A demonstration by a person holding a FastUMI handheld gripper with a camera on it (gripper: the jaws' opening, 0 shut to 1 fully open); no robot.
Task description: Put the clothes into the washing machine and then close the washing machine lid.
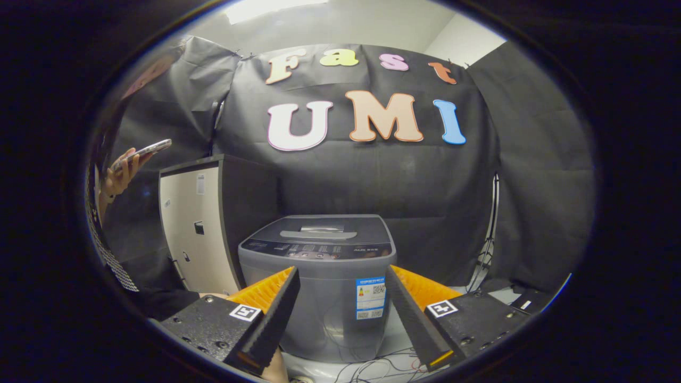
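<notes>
Ahead, the grey top-loading washing machine (319,282) stands with its dark lid (324,231) shut flat, a blue label (370,298) on its front, a tall beige cabinet (199,229) just left of it, a person's hand (119,173) holding a phone (142,151) beyond that, and the gripper (343,276) spread wide before the machine, holding nothing.

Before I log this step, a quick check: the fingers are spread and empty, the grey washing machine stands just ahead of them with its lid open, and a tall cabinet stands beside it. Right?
Not quite. In the gripper view the lid of the washing machine is closed, lying flat on top. The rest holds: the gripper has its fingers spread and empty, and the tall cabinet stands beside the machine.
</notes>
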